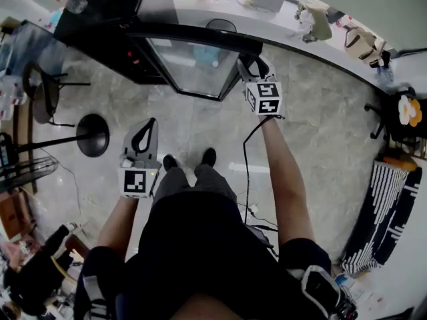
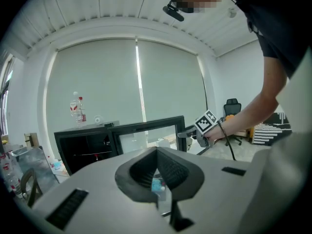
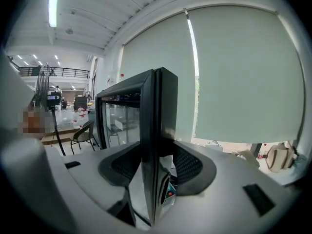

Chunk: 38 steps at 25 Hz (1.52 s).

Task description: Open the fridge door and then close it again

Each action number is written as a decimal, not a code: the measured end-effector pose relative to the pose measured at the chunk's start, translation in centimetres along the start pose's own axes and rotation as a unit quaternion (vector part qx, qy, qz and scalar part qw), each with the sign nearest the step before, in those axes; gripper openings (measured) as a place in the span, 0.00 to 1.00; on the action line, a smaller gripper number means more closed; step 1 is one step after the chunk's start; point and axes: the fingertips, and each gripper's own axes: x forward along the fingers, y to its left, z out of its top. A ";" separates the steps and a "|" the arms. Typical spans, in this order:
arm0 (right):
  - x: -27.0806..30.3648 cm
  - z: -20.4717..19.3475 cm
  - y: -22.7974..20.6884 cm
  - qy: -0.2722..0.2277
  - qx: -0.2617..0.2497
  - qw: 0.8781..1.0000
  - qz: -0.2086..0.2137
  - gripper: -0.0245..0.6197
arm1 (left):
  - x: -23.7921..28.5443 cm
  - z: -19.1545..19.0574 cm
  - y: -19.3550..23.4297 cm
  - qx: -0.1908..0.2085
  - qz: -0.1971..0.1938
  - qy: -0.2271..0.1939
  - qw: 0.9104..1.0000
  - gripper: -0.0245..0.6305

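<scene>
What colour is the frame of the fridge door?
Black door frame; best in the head view.

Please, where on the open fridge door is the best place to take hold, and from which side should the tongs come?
Grip the fridge door at its free upright edge, opposite the hinge, and come edge-on, with one pad on each face. The frame there is straight and narrow enough to straddle, while the flat glass panel probably gives no hold. The right tongs grip it this way.
</scene>
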 end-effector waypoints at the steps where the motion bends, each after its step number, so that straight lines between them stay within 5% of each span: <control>1: 0.4 0.1 -0.3 -0.002 -0.001 1.000 0.002 0.38 | 0.4 0.0 0.0 -0.001 -0.002 0.000 1.000 0.07; 15: 5.0 1.4 -2.9 -0.001 -0.012 1.000 0.025 0.38 | 5.0 0.7 0.6 0.015 -0.074 -0.008 0.997 0.07; 38: 11.5 3.2 -6.4 -0.014 -0.010 0.999 0.035 0.36 | 7.9 0.1 3.2 0.030 -0.068 0.013 0.997 0.07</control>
